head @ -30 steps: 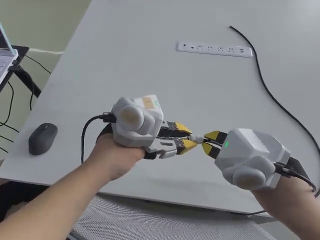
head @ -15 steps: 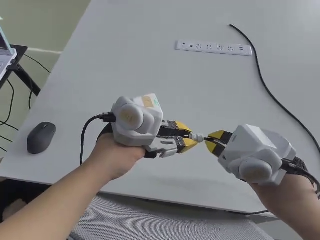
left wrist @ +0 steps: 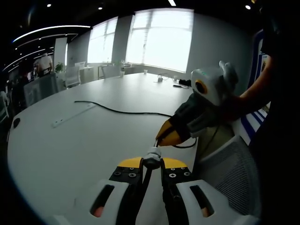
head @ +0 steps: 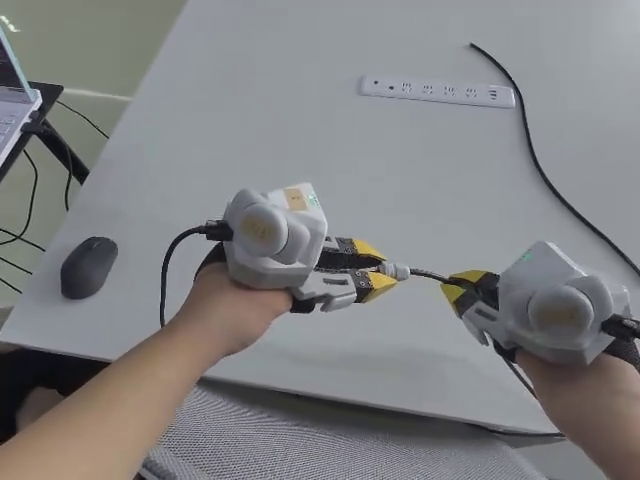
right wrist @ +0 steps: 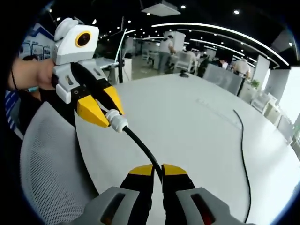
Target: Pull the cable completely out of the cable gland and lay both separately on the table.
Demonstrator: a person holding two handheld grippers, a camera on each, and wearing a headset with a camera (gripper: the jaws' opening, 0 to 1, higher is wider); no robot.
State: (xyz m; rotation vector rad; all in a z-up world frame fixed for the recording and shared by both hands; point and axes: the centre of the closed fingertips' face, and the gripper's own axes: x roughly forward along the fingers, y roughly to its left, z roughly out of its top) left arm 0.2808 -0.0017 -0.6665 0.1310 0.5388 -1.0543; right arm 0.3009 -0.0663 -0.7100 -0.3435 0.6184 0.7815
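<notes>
My left gripper (head: 378, 272) is shut on the white cable gland (head: 393, 270), held above the table's near edge. A black cable (head: 430, 277) runs out of the gland to my right gripper (head: 460, 287), which is shut on it. In the left gripper view the gland (left wrist: 152, 155) sits between the yellow fingertips (left wrist: 130, 162), with the right gripper (left wrist: 169, 134) just beyond. In the right gripper view the cable (right wrist: 140, 147) stretches from my yellow tips (right wrist: 158, 170) up to the gland (right wrist: 116, 120) in the left gripper (right wrist: 101, 111).
A white power strip (head: 438, 91) lies at the far side of the grey table (head: 280, 130), with a black cord (head: 545, 175) running down the right side. A dark mouse (head: 88, 266) sits near the left edge. A mesh chair (head: 290, 440) stands below the near edge.
My right gripper has moved right, away from the left one. More black cable now shows between the gland and the right gripper's tips. The left gripper has stayed put.
</notes>
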